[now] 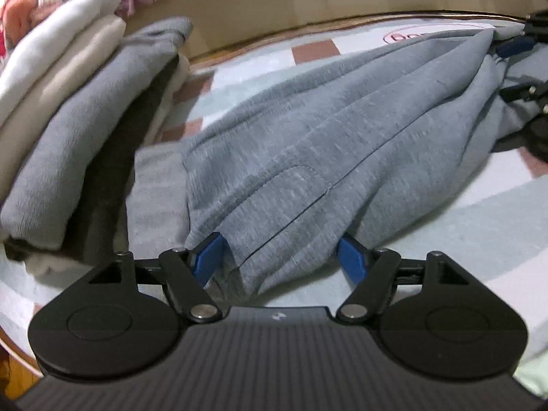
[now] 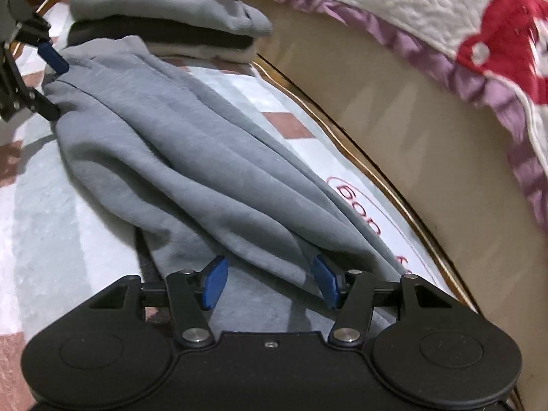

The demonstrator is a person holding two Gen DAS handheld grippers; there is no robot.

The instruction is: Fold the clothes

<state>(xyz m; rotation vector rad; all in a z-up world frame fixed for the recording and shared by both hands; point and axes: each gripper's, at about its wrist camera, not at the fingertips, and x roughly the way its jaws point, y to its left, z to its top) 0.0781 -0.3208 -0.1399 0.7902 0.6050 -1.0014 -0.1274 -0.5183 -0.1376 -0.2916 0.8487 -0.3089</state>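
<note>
Both my claws, left claw and right claw, stand apart around grey garment; only right view shows red-patterned quilt.

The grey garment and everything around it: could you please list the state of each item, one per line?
Grey garment: bunched lengthwise, stretched between both grippers, not yet folded.
Left gripper: fingers apart, cloth bunched between them; grip unclear.
Right gripper: fingers apart, cloth edge between them; grip unclear.
Stack of clothes: folded and piled, beside the garment's far end.
Checked mat: flat under the garment.
Quilt: draped above the beige panel.
</note>
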